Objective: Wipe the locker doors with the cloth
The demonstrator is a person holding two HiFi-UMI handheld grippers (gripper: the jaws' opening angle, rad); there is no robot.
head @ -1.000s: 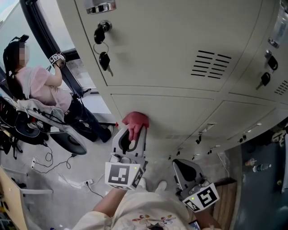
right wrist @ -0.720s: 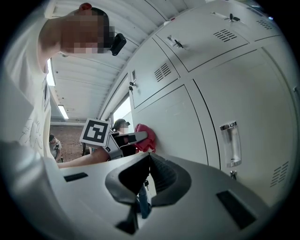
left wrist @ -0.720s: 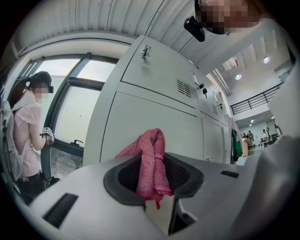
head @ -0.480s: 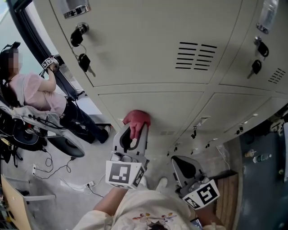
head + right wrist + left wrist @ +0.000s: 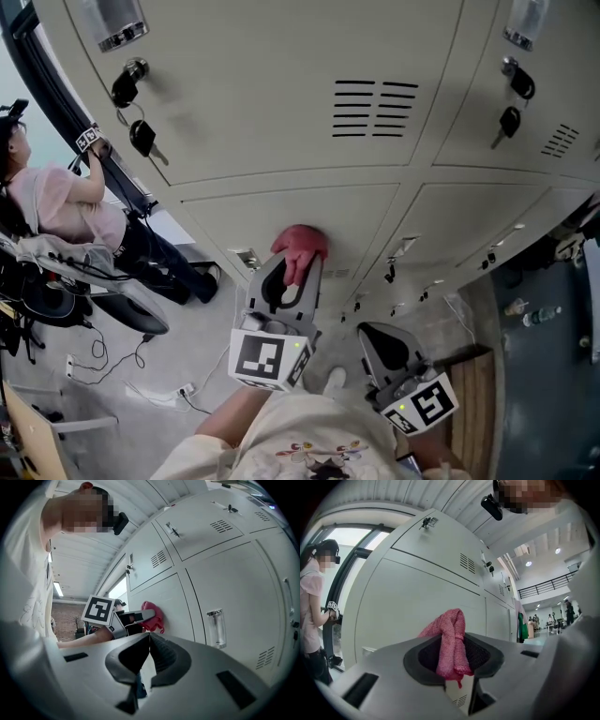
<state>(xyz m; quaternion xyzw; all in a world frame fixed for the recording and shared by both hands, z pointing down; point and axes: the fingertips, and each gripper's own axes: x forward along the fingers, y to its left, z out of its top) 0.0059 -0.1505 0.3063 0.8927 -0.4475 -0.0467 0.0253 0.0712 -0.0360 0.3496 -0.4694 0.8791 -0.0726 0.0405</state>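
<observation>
Cloth (image 5: 300,246) further right on locker door (image 5: 234,214)

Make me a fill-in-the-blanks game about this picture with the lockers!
The left gripper is shut on a pink ____. It presses this against a locker ____. The right gripper is shut, with ____ between its jaws. A black ____ dangles from the lock at the head view's upper left.
Missing words: cloth; door; nothing; key.

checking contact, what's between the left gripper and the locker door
The cloth, clamped in the left gripper, pressed on the door; see right gripper view.
</observation>
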